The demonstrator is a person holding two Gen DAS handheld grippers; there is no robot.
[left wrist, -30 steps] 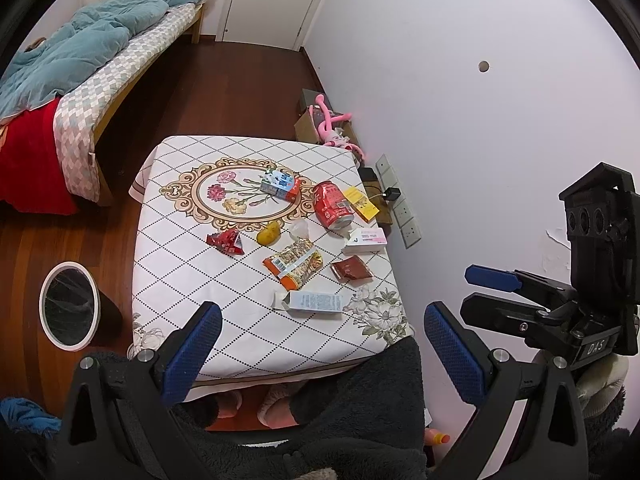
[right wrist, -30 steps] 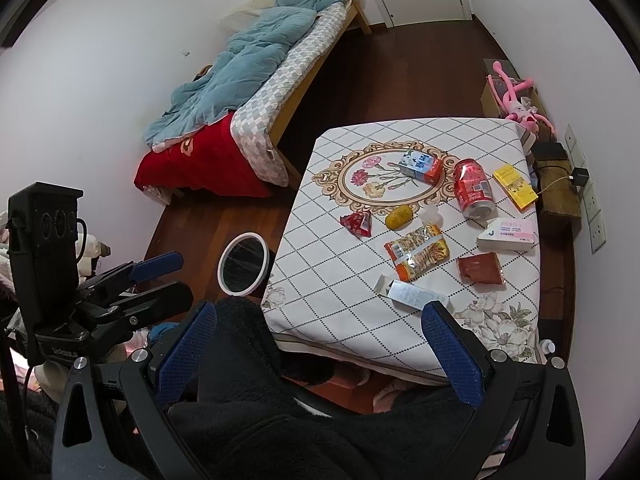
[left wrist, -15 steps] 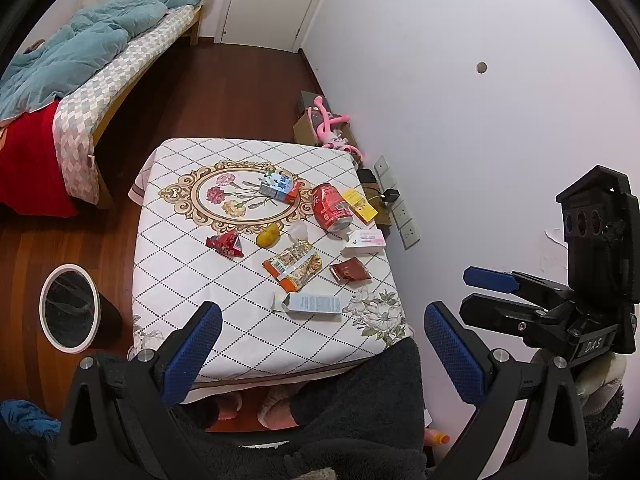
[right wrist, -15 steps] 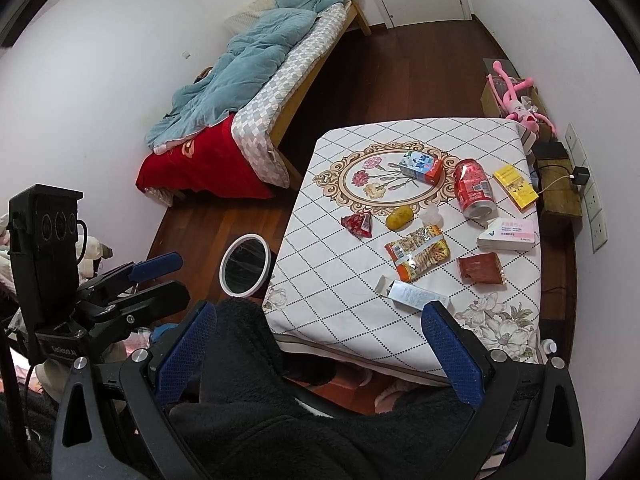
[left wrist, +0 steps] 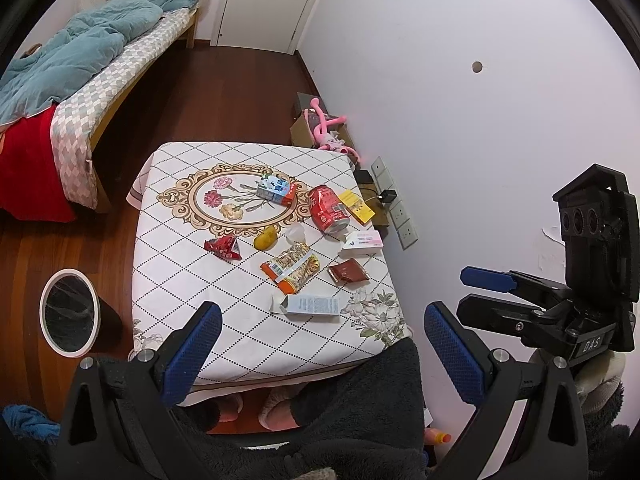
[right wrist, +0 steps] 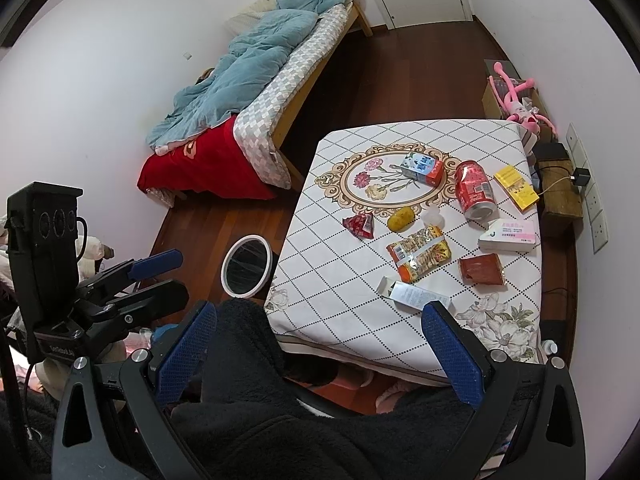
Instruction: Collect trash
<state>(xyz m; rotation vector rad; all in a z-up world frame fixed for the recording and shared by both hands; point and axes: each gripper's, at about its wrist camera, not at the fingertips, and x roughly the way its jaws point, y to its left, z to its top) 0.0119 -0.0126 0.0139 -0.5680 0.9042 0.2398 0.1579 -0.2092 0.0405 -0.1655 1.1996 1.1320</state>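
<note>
Several pieces of trash lie on a low table with a white diamond-patterned cloth (left wrist: 192, 280) (right wrist: 332, 264): a red soda can (left wrist: 328, 210) (right wrist: 475, 190) on its side, a snack packet (left wrist: 292, 267) (right wrist: 419, 254), a long white box (left wrist: 308, 305) (right wrist: 412, 294), a small red wrapper (left wrist: 225, 247) (right wrist: 360, 225) and a blue-red carton (left wrist: 276, 189) (right wrist: 422, 167). A black bin with a white rim (left wrist: 70, 320) (right wrist: 247, 265) stands on the floor left of the table. My left gripper (left wrist: 320, 350) and right gripper (right wrist: 320, 350) hang high above the near table edge, both open and empty.
A yellow fruit (left wrist: 265, 238), a pink-white box (left wrist: 362, 242), a brown sachet (left wrist: 347, 273) and a yellow box (left wrist: 356, 206) also lie on the cloth. A bed (left wrist: 80, 68) fills the far left. A white wall (left wrist: 460, 120) with sockets runs right. A person's dark fleece clothing (left wrist: 320, 420) lies below.
Both views have drifted slightly; the table sits marginally farther away. The grippers stay open and nothing on the table has moved.
</note>
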